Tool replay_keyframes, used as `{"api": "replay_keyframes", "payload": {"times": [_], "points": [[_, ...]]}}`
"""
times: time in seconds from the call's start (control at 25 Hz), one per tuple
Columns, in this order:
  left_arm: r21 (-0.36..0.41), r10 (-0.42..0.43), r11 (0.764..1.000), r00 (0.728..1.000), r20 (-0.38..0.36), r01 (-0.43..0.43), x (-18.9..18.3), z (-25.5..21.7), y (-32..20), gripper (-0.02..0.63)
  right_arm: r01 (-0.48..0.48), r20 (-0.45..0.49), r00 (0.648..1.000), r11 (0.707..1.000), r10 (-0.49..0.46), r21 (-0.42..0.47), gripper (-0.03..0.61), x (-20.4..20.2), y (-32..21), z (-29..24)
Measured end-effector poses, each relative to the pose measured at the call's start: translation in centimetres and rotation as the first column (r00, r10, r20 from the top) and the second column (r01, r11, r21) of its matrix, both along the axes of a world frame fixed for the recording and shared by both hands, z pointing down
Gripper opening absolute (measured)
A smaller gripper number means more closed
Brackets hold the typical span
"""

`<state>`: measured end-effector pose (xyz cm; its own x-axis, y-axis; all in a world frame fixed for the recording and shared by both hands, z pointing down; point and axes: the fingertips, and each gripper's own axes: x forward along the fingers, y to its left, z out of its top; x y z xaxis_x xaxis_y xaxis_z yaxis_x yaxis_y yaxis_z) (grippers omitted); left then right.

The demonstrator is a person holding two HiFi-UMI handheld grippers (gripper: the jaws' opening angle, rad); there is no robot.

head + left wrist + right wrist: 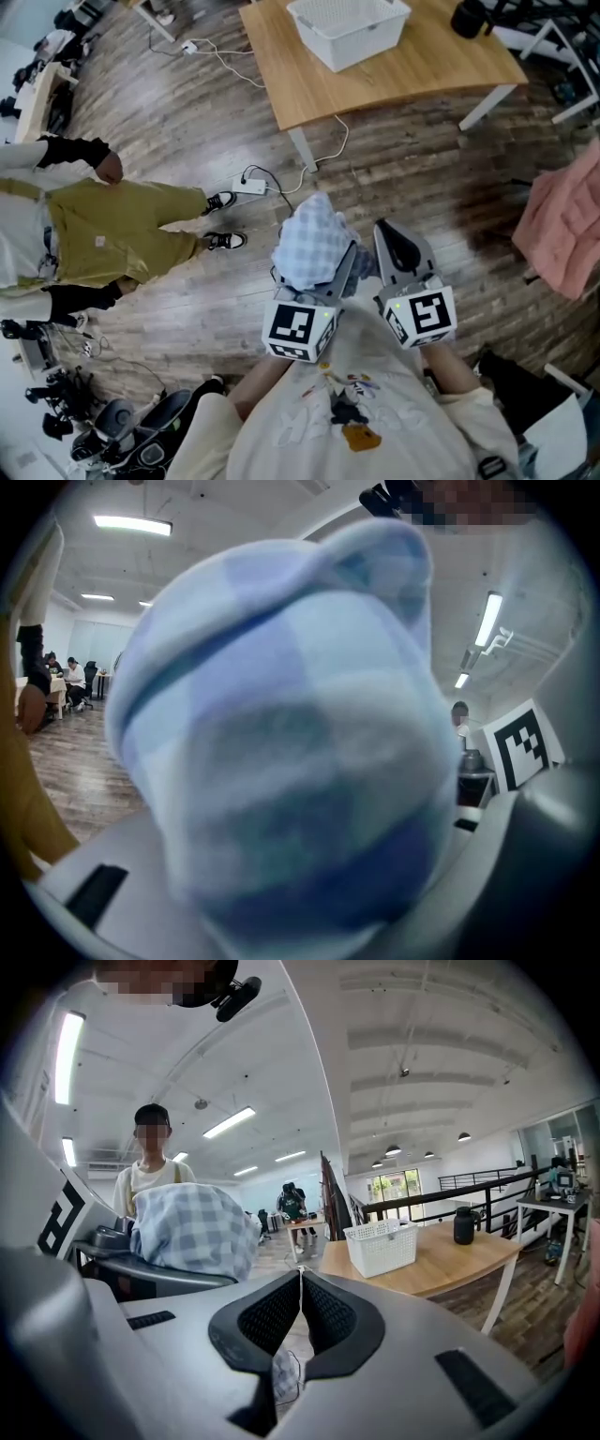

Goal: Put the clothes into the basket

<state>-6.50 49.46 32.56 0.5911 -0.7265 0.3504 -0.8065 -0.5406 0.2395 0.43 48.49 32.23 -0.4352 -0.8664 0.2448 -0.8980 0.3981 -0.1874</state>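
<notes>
Item: checked cloth (314, 236), bundled; carried in the left gripper (323, 274), whose jaws are spread wide around the wad; a thin edge appears to be nipped in the right gripper (298, 1283), whose jaws are closed together. Basket (347, 28): set on the table (403, 80), well apart from the cloth. Hazards judged: the bundle may be shed in transit, the grip being broad and soft; a trailing fold could be snagged on the basket rim; the floor cable (258, 183) could be tripped over.

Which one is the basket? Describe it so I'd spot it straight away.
Find the light wooden table on white legs. On it stands the basket: white, rectangular, open-topped, with perforated walls, unlike the dark flask farther along.
</notes>
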Motion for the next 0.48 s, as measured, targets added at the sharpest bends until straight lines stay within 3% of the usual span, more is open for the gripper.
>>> {"api": "replay_keyframes", "payload": {"times": [0.48], "points": [[-0.029, -0.051, 0.998, 0.999, 0.009, 0.051, 2.4, 1.5, 0.2, 0.247, 0.016, 0.034, 0.999, 1.000, -0.015, -0.017, 0.025, 3.4, 0.1, 1.1]]}}
